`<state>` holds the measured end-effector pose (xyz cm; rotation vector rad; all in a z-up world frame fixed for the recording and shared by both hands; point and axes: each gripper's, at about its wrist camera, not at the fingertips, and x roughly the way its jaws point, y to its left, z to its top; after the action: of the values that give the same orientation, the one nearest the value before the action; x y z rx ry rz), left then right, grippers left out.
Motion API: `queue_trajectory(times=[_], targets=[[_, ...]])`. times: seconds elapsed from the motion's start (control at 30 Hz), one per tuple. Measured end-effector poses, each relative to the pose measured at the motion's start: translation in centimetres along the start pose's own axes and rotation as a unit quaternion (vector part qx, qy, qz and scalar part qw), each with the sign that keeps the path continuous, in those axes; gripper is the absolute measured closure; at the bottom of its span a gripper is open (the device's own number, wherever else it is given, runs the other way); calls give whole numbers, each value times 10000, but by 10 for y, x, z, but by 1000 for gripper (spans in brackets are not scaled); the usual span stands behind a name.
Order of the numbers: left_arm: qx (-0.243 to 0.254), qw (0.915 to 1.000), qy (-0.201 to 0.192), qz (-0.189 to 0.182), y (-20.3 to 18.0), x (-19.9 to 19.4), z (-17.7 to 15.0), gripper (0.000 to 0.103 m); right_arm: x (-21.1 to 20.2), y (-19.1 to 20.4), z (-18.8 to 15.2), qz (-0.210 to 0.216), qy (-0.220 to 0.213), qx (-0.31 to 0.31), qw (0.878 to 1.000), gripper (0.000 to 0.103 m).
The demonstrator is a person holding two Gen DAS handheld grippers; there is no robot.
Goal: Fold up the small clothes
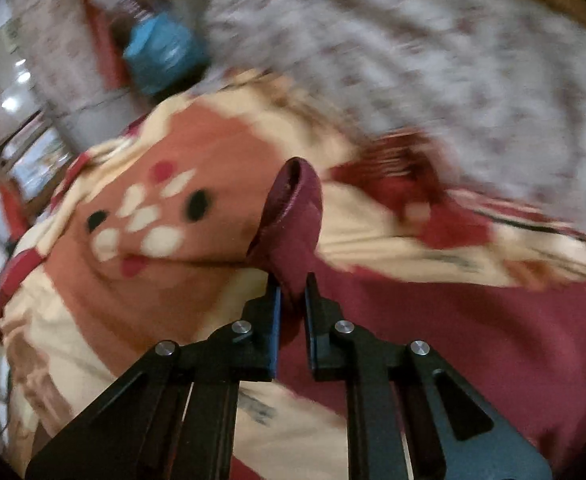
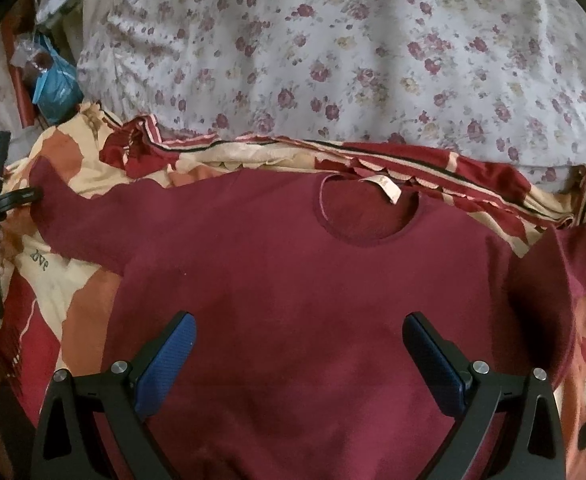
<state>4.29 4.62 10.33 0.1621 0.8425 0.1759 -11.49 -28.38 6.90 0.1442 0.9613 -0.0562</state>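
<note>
Jaws of left gripper [image 1: 292, 292] clenched on sleeve cuff [image 1: 293, 216] of maroon shirt [image 2: 313, 280]; right gripper [image 2: 299, 356] jaws spread wide, holding nothing, over the shirt body. Shirt lies flat, neckline up with label [image 2: 389, 190] showing, on patterned blanket [image 2: 73, 304] beside floral bedsheet [image 2: 333, 52]

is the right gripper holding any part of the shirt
No, the right gripper hangs wide open above the body of the maroon shirt, its blue pads spread apart with no cloth between them.
</note>
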Motion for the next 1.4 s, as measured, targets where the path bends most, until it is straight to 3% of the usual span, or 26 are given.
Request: queue_trajectory(times=[0.13,0.27,0.4,0.53,0.67,0.73,0.8,0.83,0.97,1.03,1.13,1.17,1.2,1.23,1.27,1.3,1.4], targets=[[230,9935,-133,-1103,-67,-50,-1,94,-9,-15,4,-72,-104,138,9998,0],[512,9739,-109,-2207,-141,-93,-5,94,-23,-42,10,-166,-271,429,9986,0],[792,9530,-2,-2924,-211,-118,-16,94,-30,-71,10,-298,-319,730,9964,0],[951,9343,310,-3423,-254,-111,-31,94,-26,-94,5,-347,-202,971,9945,0],[1003,9005,862,-4141,-265,-98,-48,82,-17,-104,2,-176,-87,1169,9929,0],[958,8856,946,-4444,-245,-100,-46,60,-13,-106,3,-9,-61,1227,9924,0],[908,8879,813,-4437,-216,-105,-40,49,-9,-105,5,131,0,1255,9920,0],[905,8934,639,-4354,-195,-108,-37,42,-6,-103,6,167,9,1239,9922,0],[960,9369,130,-3359,-132,-103,-35,38,9,-86,14,376,78,997,9943,0],[1069,9556,74,-2746,-115,-91,-40,38,21,-74,24,213,121,763,9968,3],[1059,9702,306,-2156,-100,-64,-52,38,52,-62,36,-44,352,609,9975,30],[988,9727,433,-2053,-97,-55,-57,38,65,-62,39,-15,472,629,9969,44],[874,9736,584,-2025,-92,-47,-60,38,77,-63,41,14,603,679,9959,62],[792,9732,666,-2053,-87,-42,-62,38,86,-65,42,14,648,774,9949,63],[679,9725,737,-2100,-82,-39,-64,38,84,-66,44,58,488,807,9955,75],[616,9725,751,-2115,-84,-38,-64,38,79,-67,46,135,437,791,9958,99],[622,9731,656,-2118,-82,-41,-61,38,45,-80,52,387,36,867,9955,99]])
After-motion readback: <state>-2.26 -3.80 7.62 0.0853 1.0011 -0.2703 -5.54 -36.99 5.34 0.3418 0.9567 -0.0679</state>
